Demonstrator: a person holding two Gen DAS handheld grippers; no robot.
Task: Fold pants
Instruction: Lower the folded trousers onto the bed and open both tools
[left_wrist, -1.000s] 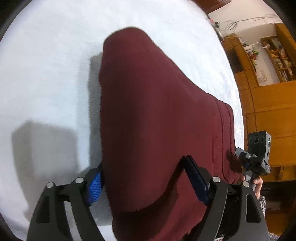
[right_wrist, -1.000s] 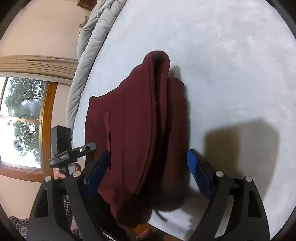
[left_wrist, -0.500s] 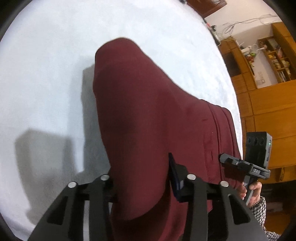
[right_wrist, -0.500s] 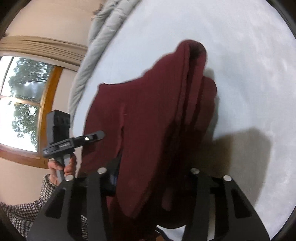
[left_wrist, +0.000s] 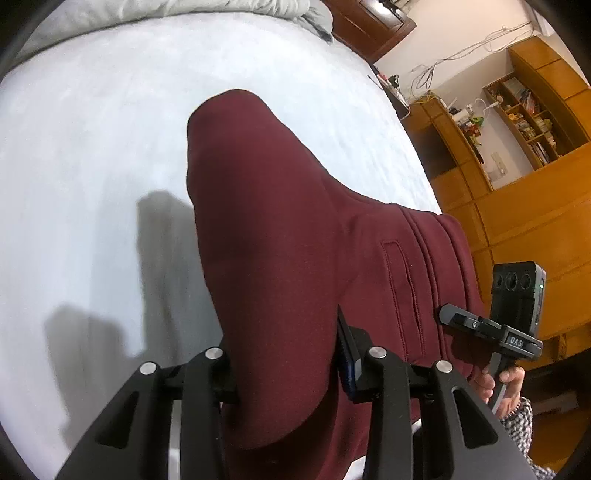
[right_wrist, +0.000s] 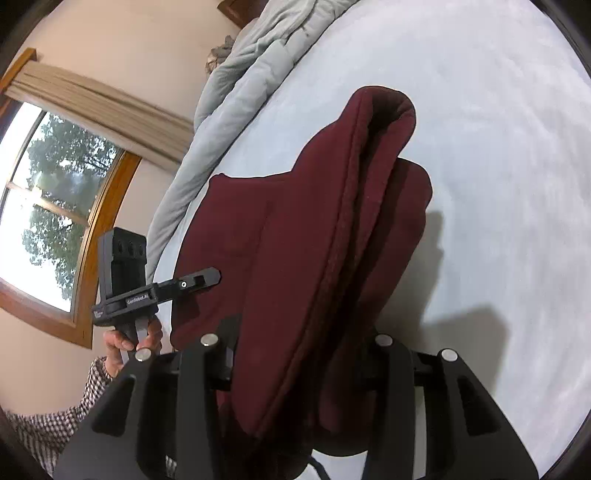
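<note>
1. While we hold the pants (left_wrist: 280, 236) at their near end, they drape from both grippers down onto the pale bed (left_wrist: 96, 122), filling the middle of each frame, with the far rounded fold resting on the bed near the upper centre.
2. We judge the step in hand to be the lift before a fold: the near end is raised and ready to be carried over the far part.
3. Our next move calls for both hands to travel together toward the top of the frame, keeping the cloth level so the waistband edge at the right of the left view lands square on the far fold.
4. Our left gripper (left_wrist: 284, 365) has its jaws drawn narrow and clamped on a thick bunch of cloth at the lower centre.
5. Our right gripper (right_wrist: 306, 365) is likewise closed partway on the stacked layers of the pants, with the cloth filling the gap.
6. We see each gripper in the other's view, beside the cloth's edge.
</note>
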